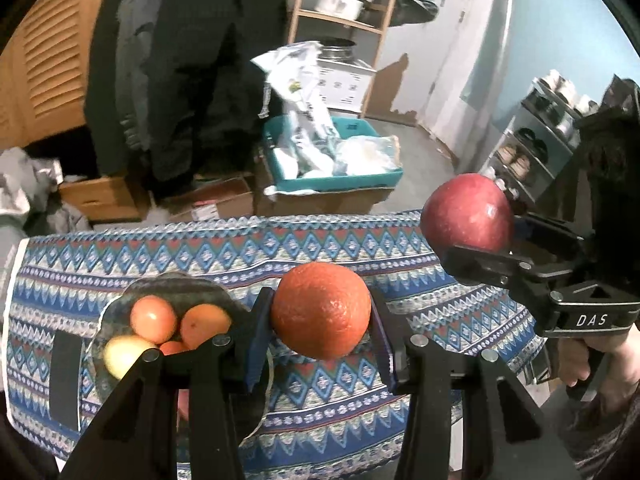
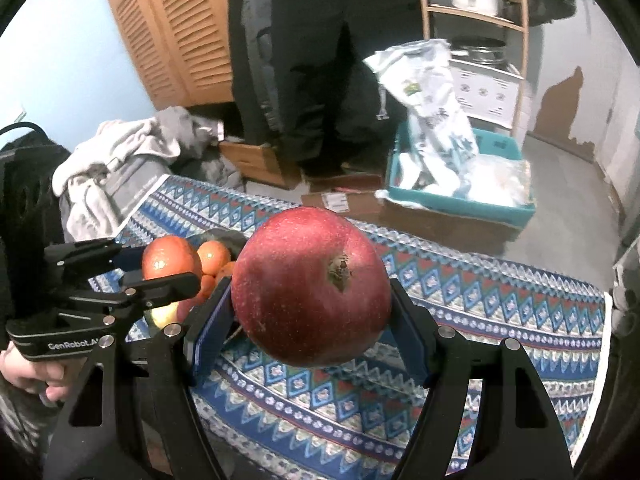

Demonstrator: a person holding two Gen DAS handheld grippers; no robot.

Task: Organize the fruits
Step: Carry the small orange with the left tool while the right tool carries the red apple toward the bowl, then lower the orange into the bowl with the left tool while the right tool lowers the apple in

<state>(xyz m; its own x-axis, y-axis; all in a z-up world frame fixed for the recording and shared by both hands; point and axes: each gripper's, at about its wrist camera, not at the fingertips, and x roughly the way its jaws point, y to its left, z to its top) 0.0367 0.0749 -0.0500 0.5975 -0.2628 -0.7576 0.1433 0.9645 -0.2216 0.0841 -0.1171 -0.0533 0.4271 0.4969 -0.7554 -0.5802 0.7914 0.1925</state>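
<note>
We hold one tool in each hand above a surface [image 1: 360, 248] covered with a blue, white and red patterned cloth.

The left tool [image 1: 322, 312] pinches an orange [image 1: 320, 310] between its two blue-padded fingers [image 1: 256, 340]. The orange hangs clear of the cloth, near the middle of the surface as the left wrist view shows it.

The right tool [image 2: 312, 316] pinches a red apple [image 2: 312, 286] between its fingers, with the dried blossom end of the apple turned toward the camera. The apple is likewise off the cloth. In the left wrist view the apple sits to the right of the orange and higher in the frame, well apart from it.

A dark dish [image 1: 176, 292] rests on the cloth at the left side of the surface. It contains several fruits: orange-coloured ones [image 1: 154, 318] and one pale yellow one [image 1: 126, 354]. The orange we hold is just beside this dish.

Beyond the surface we see a teal bin [image 1: 332, 160] filled with plastic bags, cardboard boxes on the floor, a wooden shelf with metal pots and a louvred wooden door.
</note>
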